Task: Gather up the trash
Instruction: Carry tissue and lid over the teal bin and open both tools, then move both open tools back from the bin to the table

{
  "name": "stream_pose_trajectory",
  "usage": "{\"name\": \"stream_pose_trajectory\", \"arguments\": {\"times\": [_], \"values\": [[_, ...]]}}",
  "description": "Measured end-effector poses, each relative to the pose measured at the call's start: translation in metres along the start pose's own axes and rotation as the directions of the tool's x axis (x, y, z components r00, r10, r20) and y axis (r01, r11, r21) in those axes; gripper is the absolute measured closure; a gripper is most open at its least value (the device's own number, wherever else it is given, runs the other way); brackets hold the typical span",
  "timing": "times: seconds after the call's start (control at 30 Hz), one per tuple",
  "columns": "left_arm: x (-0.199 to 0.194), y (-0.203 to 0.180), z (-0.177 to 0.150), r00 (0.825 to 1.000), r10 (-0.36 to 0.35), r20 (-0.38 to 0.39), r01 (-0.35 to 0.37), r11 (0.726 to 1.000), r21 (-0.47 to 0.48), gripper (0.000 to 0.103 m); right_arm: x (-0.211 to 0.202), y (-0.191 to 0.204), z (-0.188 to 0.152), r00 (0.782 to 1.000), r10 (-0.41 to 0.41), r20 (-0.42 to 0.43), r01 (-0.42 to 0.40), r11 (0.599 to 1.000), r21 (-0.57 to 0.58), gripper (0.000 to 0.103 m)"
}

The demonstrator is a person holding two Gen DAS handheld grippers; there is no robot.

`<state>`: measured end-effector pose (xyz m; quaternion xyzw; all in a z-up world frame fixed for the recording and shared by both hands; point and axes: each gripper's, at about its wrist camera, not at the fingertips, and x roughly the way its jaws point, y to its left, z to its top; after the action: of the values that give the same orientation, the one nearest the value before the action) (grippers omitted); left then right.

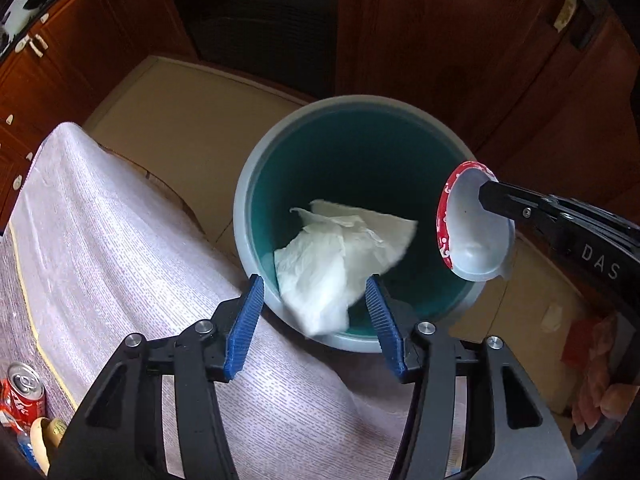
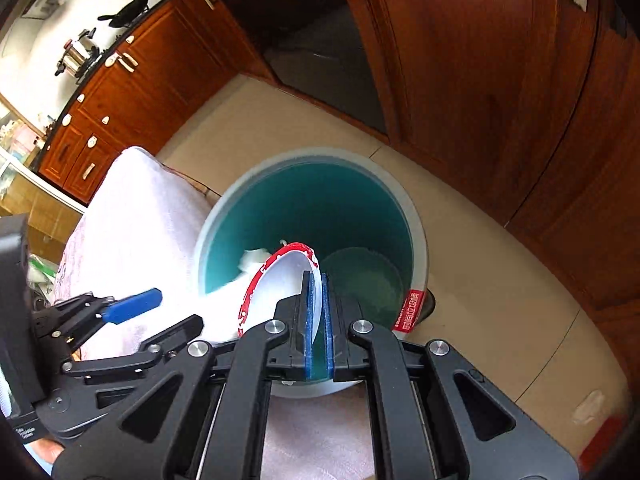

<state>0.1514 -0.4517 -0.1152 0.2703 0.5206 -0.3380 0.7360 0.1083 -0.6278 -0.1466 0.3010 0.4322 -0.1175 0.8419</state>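
A grey trash bin (image 1: 256,168) with a teal inside stands on the floor beside the table; it also shows in the right wrist view (image 2: 416,224). My left gripper (image 1: 316,292) is open above the bin's near rim. A crumpled white tissue (image 1: 340,248) hangs blurred between and beyond its blue fingers, free of them. My right gripper (image 2: 318,292) is shut on the rim of a white paper bowl with a red patterned edge (image 2: 276,284) and holds it tilted over the bin. The bowl also shows in the left wrist view (image 1: 472,224), at the bin's right rim.
The table carries a pale pink cloth (image 1: 120,240). A red cola can (image 1: 24,396) and other items sit at its left edge. Brown wooden cabinets (image 2: 132,80) and a wooden door (image 2: 480,60) surround the beige tiled floor (image 2: 500,300).
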Motion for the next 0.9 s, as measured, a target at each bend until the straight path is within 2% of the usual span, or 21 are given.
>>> {"name": "stream_pose_trajectory", "arguments": {"times": [0.13, 0.2, 0.23, 0.27, 0.33, 0.43, 0.53, 0.67, 0.9], "values": [[-0.014, 0.002, -0.006, 1.000, -0.006, 0.005, 0.006, 1.000, -0.015, 0.042, 0.009, -0.001, 0.004, 1.000, -0.005, -0.010, 0.005, 1.000, -0.002, 0.098], [-0.017, 0.003, -0.007, 1.000, -0.006, 0.006, 0.006, 1.000, -0.022, 0.036, 0.008, -0.007, -0.001, 1.000, -0.007, -0.008, 0.007, 1.000, 0.007, 0.094], [-0.019, 0.004, -0.008, 1.000, -0.003, 0.007, 0.003, 1.000, -0.024, 0.036, 0.009, -0.004, -0.001, 1.000, -0.011, -0.009, 0.011, 1.000, 0.009, 0.088], [-0.020, 0.004, -0.008, 1.000, -0.001, 0.009, 0.001, 1.000, -0.026, 0.034, 0.007, -0.008, -0.003, 1.000, -0.005, -0.011, 0.006, 1.000, 0.014, 0.059], [-0.025, 0.008, -0.010, 1.000, -0.002, 0.007, 0.002, 1.000, -0.029, 0.031, 0.005, -0.010, -0.006, 1.000, 0.000, 0.001, 0.000, 1.000, 0.029, 0.025], [-0.030, 0.005, -0.012, 1.000, -0.003, 0.018, 0.004, 0.999, -0.035, 0.027, 0.000, -0.003, -0.007, 1.000, -0.021, 0.010, 0.021, 1.000, 0.018, 0.023], [-0.039, 0.011, -0.022, 1.000, -0.006, 0.030, 0.008, 0.999, -0.044, 0.019, -0.003, 0.001, -0.008, 1.000, -0.022, -0.016, 0.023, 0.999, 0.031, 0.016], [-0.051, 0.013, -0.035, 0.999, -0.003, 0.051, 0.006, 0.999, -0.049, 0.008, -0.008, 0.011, -0.006, 0.998, -0.049, -0.033, 0.049, 0.999, 0.004, 0.015], [-0.065, 0.021, -0.048, 0.998, -0.001, 0.066, 0.007, 0.996, -0.084, 0.006, -0.023, 0.030, -0.022, 0.998, -0.053, -0.034, 0.051, 0.997, -0.059, 0.015]]}}
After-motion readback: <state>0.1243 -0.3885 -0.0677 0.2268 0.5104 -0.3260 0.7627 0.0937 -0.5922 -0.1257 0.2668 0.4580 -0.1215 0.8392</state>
